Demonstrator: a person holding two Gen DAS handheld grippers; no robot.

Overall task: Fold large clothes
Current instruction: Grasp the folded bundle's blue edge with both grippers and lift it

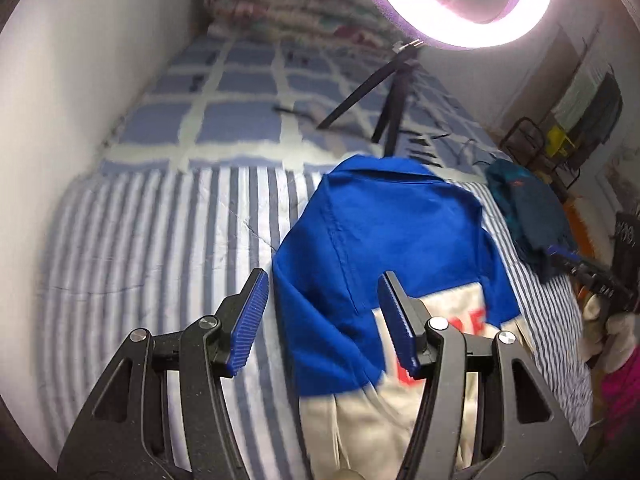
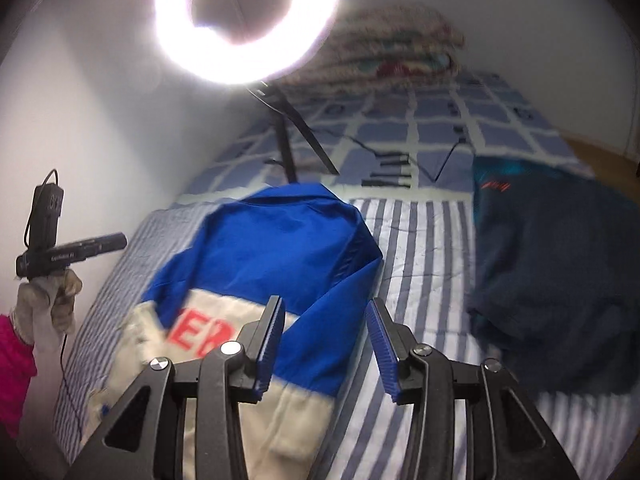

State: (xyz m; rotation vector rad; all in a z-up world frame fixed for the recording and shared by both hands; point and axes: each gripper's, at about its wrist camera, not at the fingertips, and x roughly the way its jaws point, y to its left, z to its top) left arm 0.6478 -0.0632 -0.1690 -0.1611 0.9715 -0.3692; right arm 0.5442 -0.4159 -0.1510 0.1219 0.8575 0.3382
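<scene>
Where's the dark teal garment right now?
The dark teal garment lies on the striped bedsheet, to the right of the blue and cream jacket, apart from it, near the bed's right edge in both wrist views.

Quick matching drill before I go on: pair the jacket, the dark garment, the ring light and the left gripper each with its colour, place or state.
Things:
1. jacket
2. dark garment
3. ring light
4. left gripper

Descriptions:
A. glowing on a tripod standing on the checked bedding
B. blue above, cream below, with red letters
C. open, holding nothing
D. navy and teal, lying to the right of the jacket on the striped sheet

Pairs: 1-B, 2-D, 3-A, 4-C
</scene>
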